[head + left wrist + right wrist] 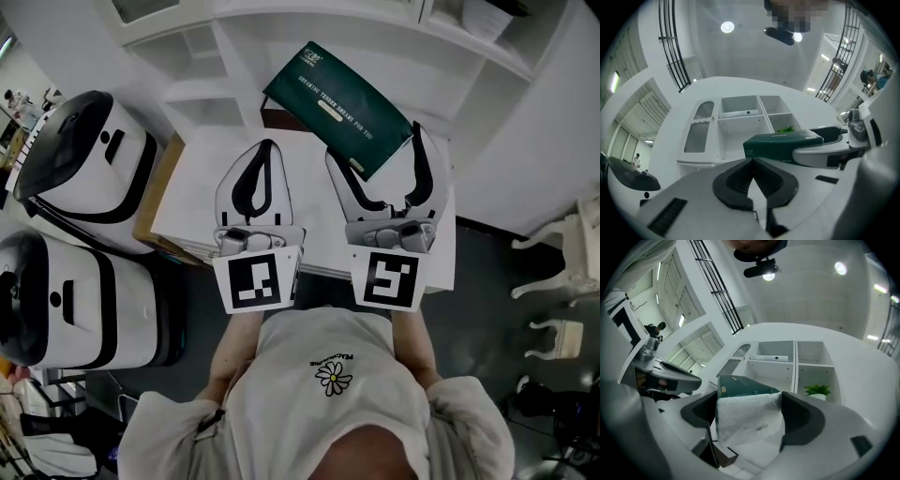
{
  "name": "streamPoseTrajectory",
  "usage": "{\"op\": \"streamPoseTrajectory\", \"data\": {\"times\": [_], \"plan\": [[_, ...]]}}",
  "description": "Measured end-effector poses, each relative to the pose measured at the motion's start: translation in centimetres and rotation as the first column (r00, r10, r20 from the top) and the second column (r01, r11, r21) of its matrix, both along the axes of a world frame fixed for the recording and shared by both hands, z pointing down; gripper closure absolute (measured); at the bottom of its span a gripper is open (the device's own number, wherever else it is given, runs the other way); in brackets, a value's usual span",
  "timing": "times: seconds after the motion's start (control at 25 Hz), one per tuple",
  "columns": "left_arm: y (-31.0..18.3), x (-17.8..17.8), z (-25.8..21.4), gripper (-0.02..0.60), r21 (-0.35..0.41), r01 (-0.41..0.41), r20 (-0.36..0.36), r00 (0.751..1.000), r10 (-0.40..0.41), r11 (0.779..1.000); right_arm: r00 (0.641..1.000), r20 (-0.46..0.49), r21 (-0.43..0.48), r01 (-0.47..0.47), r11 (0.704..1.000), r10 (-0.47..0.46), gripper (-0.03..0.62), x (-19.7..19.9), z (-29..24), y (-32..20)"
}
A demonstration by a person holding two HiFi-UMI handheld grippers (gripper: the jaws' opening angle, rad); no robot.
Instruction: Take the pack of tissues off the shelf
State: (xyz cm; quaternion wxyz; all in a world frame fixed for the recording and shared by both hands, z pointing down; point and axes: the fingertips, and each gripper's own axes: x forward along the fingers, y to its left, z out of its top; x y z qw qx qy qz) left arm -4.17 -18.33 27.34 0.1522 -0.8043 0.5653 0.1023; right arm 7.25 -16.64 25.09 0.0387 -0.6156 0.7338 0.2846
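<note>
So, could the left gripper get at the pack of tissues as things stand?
Probably yes: the pack of tissues, clamped in the right gripper, hangs beside the left gripper, nothing between, though the left one is shut.

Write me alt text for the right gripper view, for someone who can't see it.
The right gripper has its jaws shut on the dark green pack of tissues, its white end facing the camera. Behind stands a white shelf unit with open compartments, a small green plant in one; the left gripper shows at the left edge.
</note>
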Motion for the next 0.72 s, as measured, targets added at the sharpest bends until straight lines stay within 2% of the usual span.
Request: {"op": "streamPoseTrajectory", "data": {"times": [0.32, 0.72], "plan": [[-0.8, -0.1, 0.0, 0.583, 0.0, 0.004, -0.007, 1.0, -0.004, 1.0, 0.999, 0.006, -0.029, 0.048, 0.998, -0.048, 0.163, -0.6, 0.7, -0.9], [-2.1, 0.4, -0.1, 0.583, -0.009, 0.013, -0.021, 1.0, -0.014, 1.0, 0.999, -0.03, -0.065, 0.015, 0.998, -0.017, 0.169, 0.3, 1.8, -2.7]]}}
